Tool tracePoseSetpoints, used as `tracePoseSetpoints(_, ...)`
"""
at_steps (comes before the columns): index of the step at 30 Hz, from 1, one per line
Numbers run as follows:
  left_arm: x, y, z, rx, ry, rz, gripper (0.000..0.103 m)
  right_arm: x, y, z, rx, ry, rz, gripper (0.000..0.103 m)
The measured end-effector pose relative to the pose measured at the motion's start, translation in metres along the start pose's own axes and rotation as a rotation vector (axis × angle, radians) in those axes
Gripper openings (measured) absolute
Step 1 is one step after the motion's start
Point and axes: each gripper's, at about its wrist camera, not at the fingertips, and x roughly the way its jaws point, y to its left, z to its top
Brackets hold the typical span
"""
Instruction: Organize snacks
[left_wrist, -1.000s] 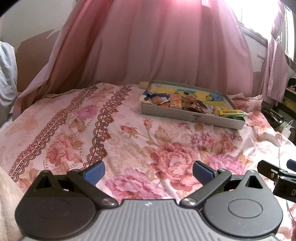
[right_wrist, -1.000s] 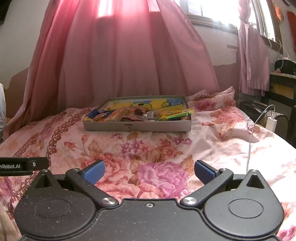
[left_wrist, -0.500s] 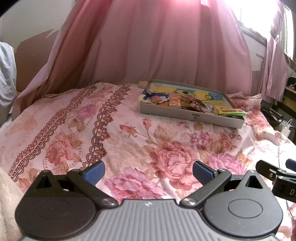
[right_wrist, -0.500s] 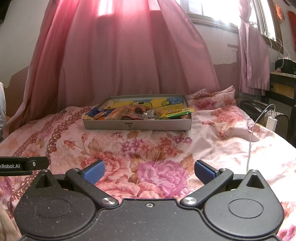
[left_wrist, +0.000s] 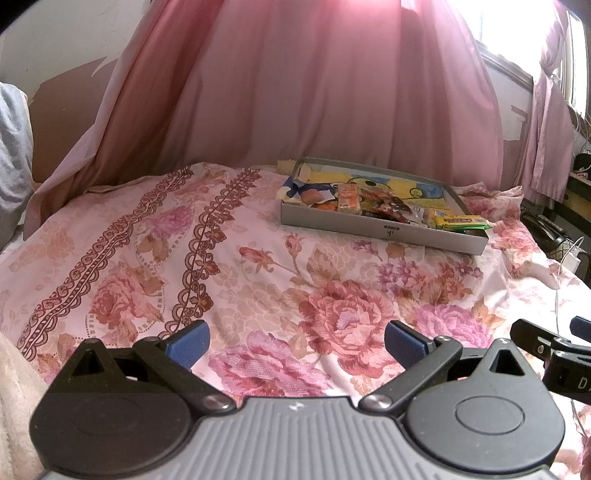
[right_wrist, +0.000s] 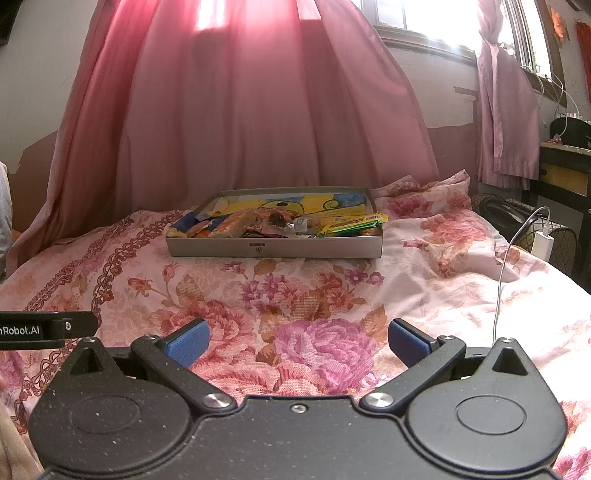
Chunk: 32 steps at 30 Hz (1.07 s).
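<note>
A shallow grey cardboard box (left_wrist: 384, 232) (right_wrist: 273, 252) lies on the far part of a floral bedspread, with several snack packets piled along its near side. A yellow-green packet (left_wrist: 461, 221) (right_wrist: 351, 223) pokes over its right end. An orange-white wrapped snack (left_wrist: 348, 197) (right_wrist: 234, 225) sits left of centre. My left gripper (left_wrist: 295, 343) is open over the bedspread, well short of the box, nothing between its blue pads. My right gripper (right_wrist: 297, 341) is likewise open and empty, facing the box head-on.
The floral bedspread (left_wrist: 184, 266) (right_wrist: 424, 288) covers the bed. Pink curtains (right_wrist: 258, 110) hang behind the box. A white charger and cable (right_wrist: 543, 245) lie at the right bed edge, with a dark bag and a desk (right_wrist: 565, 166) beyond. Part of the other gripper (left_wrist: 554, 354) (right_wrist: 44, 328) shows beside each.
Both grippers have lifted and tilted slightly, so the box sits a little lower and nearer in each view. Neither gripper has changed its opening.
</note>
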Motion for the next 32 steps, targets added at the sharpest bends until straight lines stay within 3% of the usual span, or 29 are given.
tracePoseSetpoints(17, 0.0005, -0.0014, -0.0023, 0.004, 0.06, 0.029, 0.102, 0.0002, 0.0004, 0.0005, -0.001, 0.002, -0.001, 0.102)
tracePoseSetpoints(32, 0.002, 0.0016, 0.0003, -0.006, 0.067, 0.033, 0.102, 0.0002, 0.0008, -0.0008, -0.001, 0.004, -0.001, 0.102)
